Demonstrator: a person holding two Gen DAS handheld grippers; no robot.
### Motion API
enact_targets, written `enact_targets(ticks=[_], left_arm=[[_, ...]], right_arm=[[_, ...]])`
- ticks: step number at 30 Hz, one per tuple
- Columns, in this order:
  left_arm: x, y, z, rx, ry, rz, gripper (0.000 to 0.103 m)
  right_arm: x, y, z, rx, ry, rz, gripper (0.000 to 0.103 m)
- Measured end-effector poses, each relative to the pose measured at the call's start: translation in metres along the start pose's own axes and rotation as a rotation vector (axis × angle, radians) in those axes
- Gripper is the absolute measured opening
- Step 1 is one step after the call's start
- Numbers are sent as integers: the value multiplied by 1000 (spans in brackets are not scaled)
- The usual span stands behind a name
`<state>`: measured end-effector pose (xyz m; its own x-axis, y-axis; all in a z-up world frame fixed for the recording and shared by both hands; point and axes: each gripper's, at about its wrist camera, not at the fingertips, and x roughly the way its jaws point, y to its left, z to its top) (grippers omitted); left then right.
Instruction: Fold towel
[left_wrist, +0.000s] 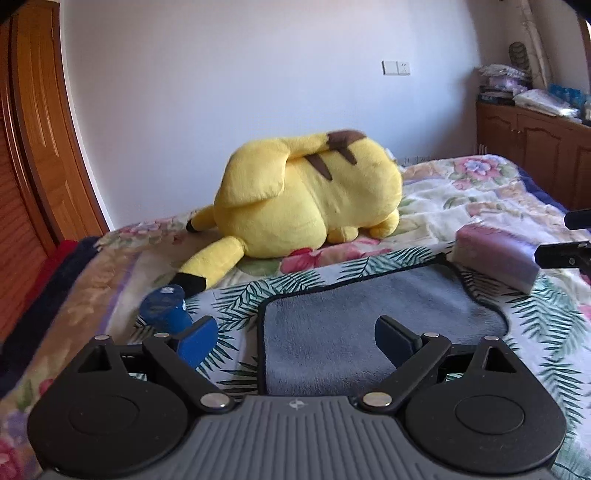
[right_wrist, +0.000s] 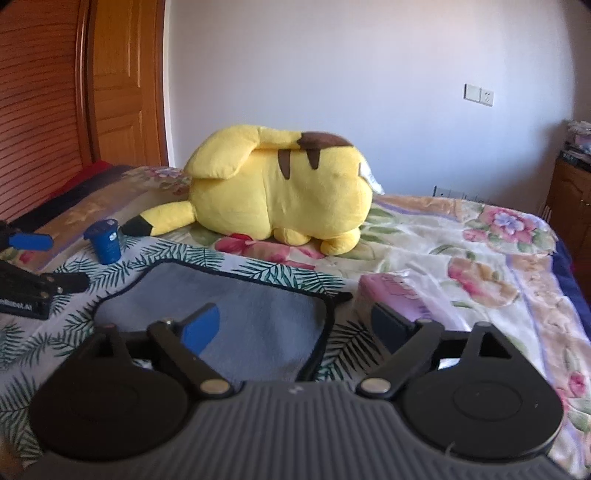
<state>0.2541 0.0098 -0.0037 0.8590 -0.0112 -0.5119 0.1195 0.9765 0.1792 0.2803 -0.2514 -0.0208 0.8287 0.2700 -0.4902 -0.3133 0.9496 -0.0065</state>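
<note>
I've got both grippers hovering low over the bed, and the towel (left_wrist: 369, 317) lies flat on the leaf-print cloth (left_wrist: 236, 295), right under my fingers. Left gripper (left_wrist: 295, 341) is spread wide with nothing in it; right gripper (right_wrist: 295, 328) the same, wide and bare.

Risks as I read them: the towel is soft and limp, so if I pinch too deep I could grab the leaf-print cloth with it and drag both. The blue cup (right_wrist: 105, 240) stands near the towel's far left corner, and the purple block (right_wrist: 395, 295) sits just beside the right edge; a wide sweep could knock either.

Only 1 container here, that cup, and I can't tell what's inside. The yellow plush toy (left_wrist: 306, 199) lies well behind.
</note>
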Motion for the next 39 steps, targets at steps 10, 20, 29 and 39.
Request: enact_targets(ticks=[10,20,29,39], left_arm=[[-82,-6,13,14,-48,-27,100],[-139,-18,19,9,-57,-23,103],[-179,-20,14,-5,-71,-20,103],[-212,-29,-11,-25,-89,-28,103]], right_arm=[[-60,7,5,14,-29,-35,103],[-111,17,11,21,-70,-36,103],[-150,28,10,5,-93,-39,103],[-181,39,-7,32,-115,-34,103]])
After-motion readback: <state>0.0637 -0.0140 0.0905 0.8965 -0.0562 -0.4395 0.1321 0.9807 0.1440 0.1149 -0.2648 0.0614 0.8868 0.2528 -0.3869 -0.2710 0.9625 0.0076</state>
